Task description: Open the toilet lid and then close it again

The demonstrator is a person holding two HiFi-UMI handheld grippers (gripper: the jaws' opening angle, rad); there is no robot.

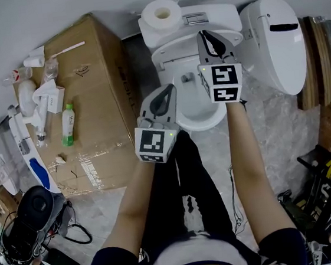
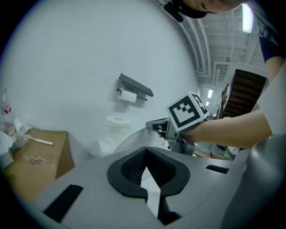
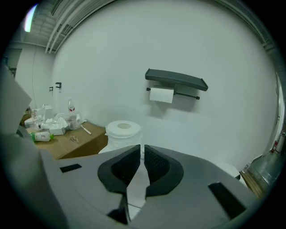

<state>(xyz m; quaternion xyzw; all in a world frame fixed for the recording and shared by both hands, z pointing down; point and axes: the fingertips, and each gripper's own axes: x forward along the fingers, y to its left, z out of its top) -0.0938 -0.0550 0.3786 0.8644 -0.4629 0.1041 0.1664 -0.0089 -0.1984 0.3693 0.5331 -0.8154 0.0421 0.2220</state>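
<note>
Currently toilet lid [image 2: 127, 142] looks raised, leaning on the far tank [image 1: 224, 18]. Right gripper [image 1: 205, 36] at its top rim, jaws nearly closed, nothing pinched. Left gripper [image 1: 168, 92] closed, empty, nearer. Lid likely light, rigid, slick: pull the rim, lower slowly.

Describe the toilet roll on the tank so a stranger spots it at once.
Find the white toilet, then the tank at its back. The roll stands on end on the tank's top, at the end nearer the cardboard box; the other roll hangs from a wall holder.
</note>
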